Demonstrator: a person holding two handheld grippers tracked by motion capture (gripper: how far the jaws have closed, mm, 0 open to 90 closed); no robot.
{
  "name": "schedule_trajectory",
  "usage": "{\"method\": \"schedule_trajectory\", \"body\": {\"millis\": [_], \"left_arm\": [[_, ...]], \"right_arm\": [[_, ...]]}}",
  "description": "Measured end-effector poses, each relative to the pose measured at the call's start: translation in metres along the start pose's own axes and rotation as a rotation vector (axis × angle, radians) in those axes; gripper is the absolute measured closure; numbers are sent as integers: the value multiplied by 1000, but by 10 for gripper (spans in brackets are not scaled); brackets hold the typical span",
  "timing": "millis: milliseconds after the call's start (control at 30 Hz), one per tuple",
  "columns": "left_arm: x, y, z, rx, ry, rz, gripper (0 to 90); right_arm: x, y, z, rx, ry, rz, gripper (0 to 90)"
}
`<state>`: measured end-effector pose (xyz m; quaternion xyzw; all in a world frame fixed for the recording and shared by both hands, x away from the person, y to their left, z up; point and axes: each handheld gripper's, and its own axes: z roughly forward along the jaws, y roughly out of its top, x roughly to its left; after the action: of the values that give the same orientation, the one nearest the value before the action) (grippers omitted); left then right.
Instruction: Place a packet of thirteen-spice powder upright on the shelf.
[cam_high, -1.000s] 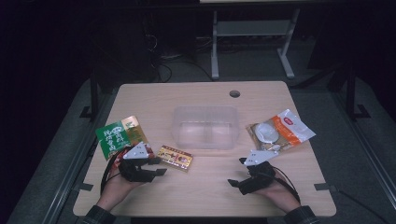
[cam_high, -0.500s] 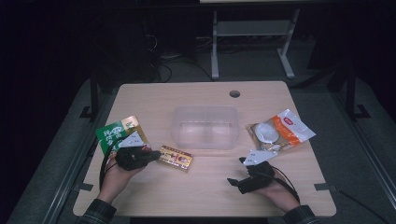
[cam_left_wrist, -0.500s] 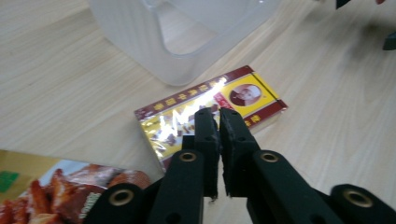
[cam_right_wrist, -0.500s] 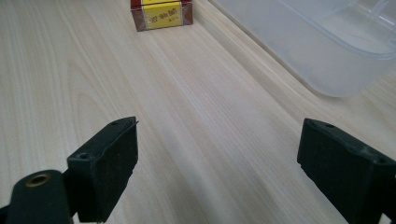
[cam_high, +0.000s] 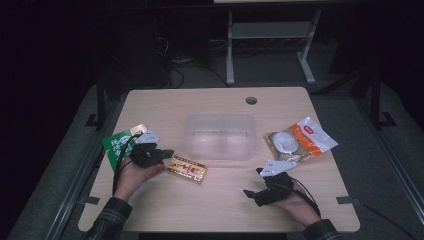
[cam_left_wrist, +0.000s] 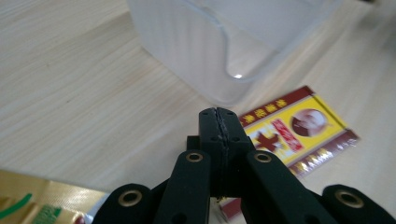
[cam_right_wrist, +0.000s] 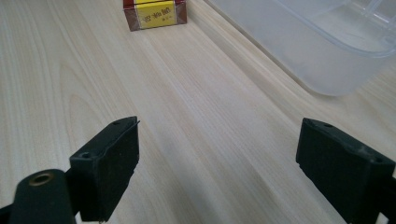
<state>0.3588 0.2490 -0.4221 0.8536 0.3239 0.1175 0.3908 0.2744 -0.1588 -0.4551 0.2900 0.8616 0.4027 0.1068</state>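
1. A wooden table (cam_high: 220, 210) is seen from above, with a clear tub (cam_high: 219, 136) near its middle.
2. The left gripper (cam_high: 161, 155) is held at about 8 o'clock from the tub, just beside a red-and-yellow packet (cam_high: 186, 169) lying flat on the table.
3. In the left gripper view, the left gripper's (cam_left_wrist: 218, 122) jaws are pressed together with nothing between them; the packet (cam_left_wrist: 299, 133) lies at 3 o'clock of the tips and the tub (cam_left_wrist: 224, 42) at 12 o'clock.
4. A green bag (cam_high: 119, 145) lies at 9 o'clock of the left gripper, partly under it; its gold edge (cam_left_wrist: 42, 203) is seen at the lower left of the left gripper view.
5. The right gripper (cam_high: 252, 192) is held at about 5 o'clock from the tub, resting low over the table.
6. In the right gripper view, the right gripper's (cam_right_wrist: 217, 158) jaws are spread wide over bare wood; the packet (cam_right_wrist: 155, 13) lies at 11 o'clock and the tub (cam_right_wrist: 322, 46) at 1 o'clock.
7. An orange-and-white bag (cam_high: 299, 142) lies at 3 o'clock of the tub, just beside it.
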Motion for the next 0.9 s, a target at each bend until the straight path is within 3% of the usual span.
{"method": "schedule_trajectory", "body": {"millis": [67,100,300,367,400,600,900], "left_arm": [[4,0,7,0,3,-16,896],[6,2,11,14,11,0,896],[13,5,30,30,9,-7,896],[14,5,34,44,23,11,896],[14,5,36,39,23,-7,896],[19,0,42,84,11,-7,897],[17,-2,37,121,-22,-14,897]], "right_arm": [[0,0,0,2,0,-1,129],[0,0,0,4,0,0,130],[0,0,1,9,1,-1,131],[-1,0,1,9,0,0,132],[0,0,1,10,0,4,132],[-1,-1,1,9,-4,2,134],[-1,-1,0,10,-10,-5,135]]}}
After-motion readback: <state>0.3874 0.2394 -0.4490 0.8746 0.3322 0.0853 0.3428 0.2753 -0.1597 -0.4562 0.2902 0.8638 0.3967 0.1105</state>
